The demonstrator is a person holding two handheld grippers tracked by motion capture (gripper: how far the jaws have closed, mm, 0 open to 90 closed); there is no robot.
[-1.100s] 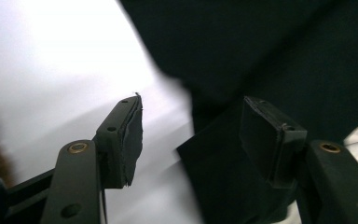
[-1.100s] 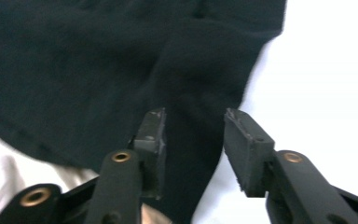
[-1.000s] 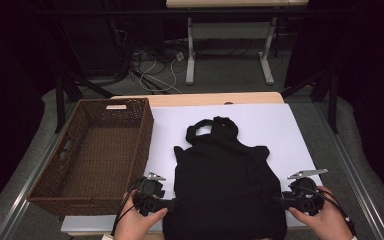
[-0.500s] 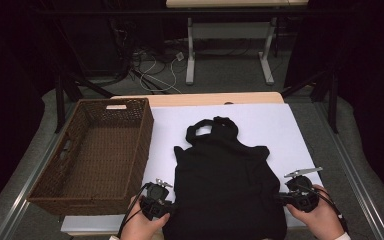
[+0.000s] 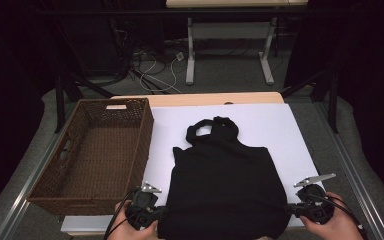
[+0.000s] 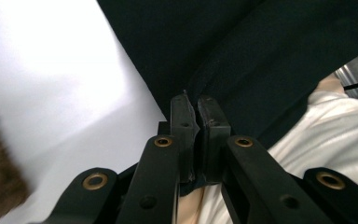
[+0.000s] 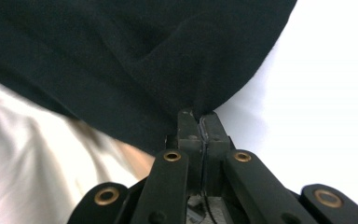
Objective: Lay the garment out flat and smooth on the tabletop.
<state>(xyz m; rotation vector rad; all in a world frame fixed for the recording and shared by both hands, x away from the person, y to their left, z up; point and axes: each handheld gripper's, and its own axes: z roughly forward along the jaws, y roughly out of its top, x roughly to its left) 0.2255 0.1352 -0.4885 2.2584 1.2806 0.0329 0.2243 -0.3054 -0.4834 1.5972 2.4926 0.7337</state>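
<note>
A black sleeveless top lies flat on the white sheet, its straps toward the far side. My left gripper has just closed on the garment's near left hem corner; the black cloth is pinched between its pads. My right gripper has just closed on the near right hem corner, with the black cloth caught in its jaws. Both corners are lifted a little off the sheet. A hand holds each gripper at the table's near edge.
A brown wicker basket stands to the left of the sheet, close to my left gripper. The wooden table edge runs along the far side. Metal rails border the table at both sides. Desk legs and cables lie beyond.
Both grippers have drawn in toward the garment's near hem corners and their jaws have closed on the cloth. The near corners have risen slightly.
</note>
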